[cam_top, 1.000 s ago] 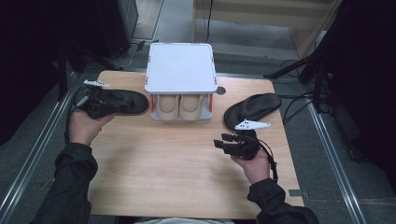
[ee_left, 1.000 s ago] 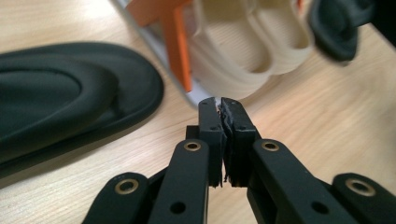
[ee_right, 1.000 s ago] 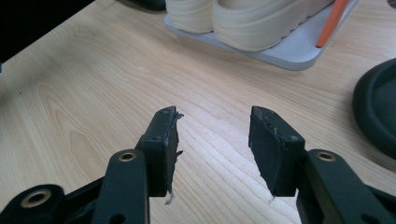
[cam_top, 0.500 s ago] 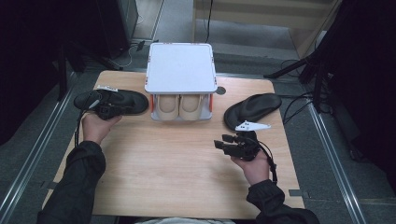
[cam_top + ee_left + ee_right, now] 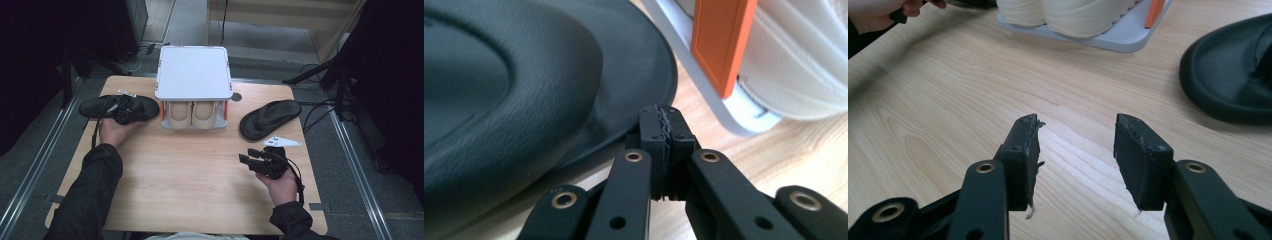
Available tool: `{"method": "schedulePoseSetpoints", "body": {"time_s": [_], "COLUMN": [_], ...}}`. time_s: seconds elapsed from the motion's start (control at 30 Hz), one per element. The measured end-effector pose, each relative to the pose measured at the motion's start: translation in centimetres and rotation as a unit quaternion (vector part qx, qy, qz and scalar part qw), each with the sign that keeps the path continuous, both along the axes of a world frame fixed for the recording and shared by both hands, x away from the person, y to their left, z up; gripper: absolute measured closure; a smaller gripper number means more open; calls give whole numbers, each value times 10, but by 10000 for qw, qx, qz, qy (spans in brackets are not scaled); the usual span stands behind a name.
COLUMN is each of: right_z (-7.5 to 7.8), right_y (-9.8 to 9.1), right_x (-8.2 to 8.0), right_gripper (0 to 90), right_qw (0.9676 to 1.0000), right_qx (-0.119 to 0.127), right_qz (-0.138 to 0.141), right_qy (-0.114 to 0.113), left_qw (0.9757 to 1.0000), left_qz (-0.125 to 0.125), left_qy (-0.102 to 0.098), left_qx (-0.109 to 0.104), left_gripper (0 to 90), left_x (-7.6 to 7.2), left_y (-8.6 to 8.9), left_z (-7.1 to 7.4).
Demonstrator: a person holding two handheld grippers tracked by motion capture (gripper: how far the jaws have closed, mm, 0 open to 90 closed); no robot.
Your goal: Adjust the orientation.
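Left gripper (image 5: 131,114) low at left of white rack (image 5: 194,75), jaws pressed shut, empty. Right gripper (image 5: 248,156) nearer person, right of rack, jaws apart, empty, pointing left.

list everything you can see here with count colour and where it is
black flip-flops: 2, black; one at the table's left edge by the rack, one right of the rack
beige shoes: 2, cream, side by side on the rack's lower shelf
shoe rack: 1, white with orange posts, far middle of the table
table: 1, light wood
left tongs: 1, black, shut, beside the left flip-flop
right tongs: 1, black, open, over bare table
person's hands: 2, dark sleeves, left, right
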State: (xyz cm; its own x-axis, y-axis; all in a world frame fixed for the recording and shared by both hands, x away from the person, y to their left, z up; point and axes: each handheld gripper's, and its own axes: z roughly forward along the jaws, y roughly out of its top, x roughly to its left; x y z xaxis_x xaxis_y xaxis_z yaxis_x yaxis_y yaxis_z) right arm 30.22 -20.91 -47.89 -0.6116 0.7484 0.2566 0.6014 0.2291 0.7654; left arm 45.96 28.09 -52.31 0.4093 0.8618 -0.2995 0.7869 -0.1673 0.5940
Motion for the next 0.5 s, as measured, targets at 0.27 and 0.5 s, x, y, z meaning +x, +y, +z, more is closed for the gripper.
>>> {"method": "schedulePoseSetpoints", "body": {"time_s": [0.27, 0.5], "right_z": [-1, -2], "right_y": [-7, -1], "right_x": [-5, -1], "right_gripper": [541, 543], "right_qw": [9999, 10000], "right_qx": [-15, -32], "right_qz": [-116, -6], "right_qy": [9, 37], "left_qw": [9997, 9995], "left_qz": [122, 135], "left_qy": [-121, -104], "left_qx": [-175, -257], "left_gripper": [895, 895], "left_x": [6, -2], "left_y": [0, 10], "left_z": [-3, 11]}}
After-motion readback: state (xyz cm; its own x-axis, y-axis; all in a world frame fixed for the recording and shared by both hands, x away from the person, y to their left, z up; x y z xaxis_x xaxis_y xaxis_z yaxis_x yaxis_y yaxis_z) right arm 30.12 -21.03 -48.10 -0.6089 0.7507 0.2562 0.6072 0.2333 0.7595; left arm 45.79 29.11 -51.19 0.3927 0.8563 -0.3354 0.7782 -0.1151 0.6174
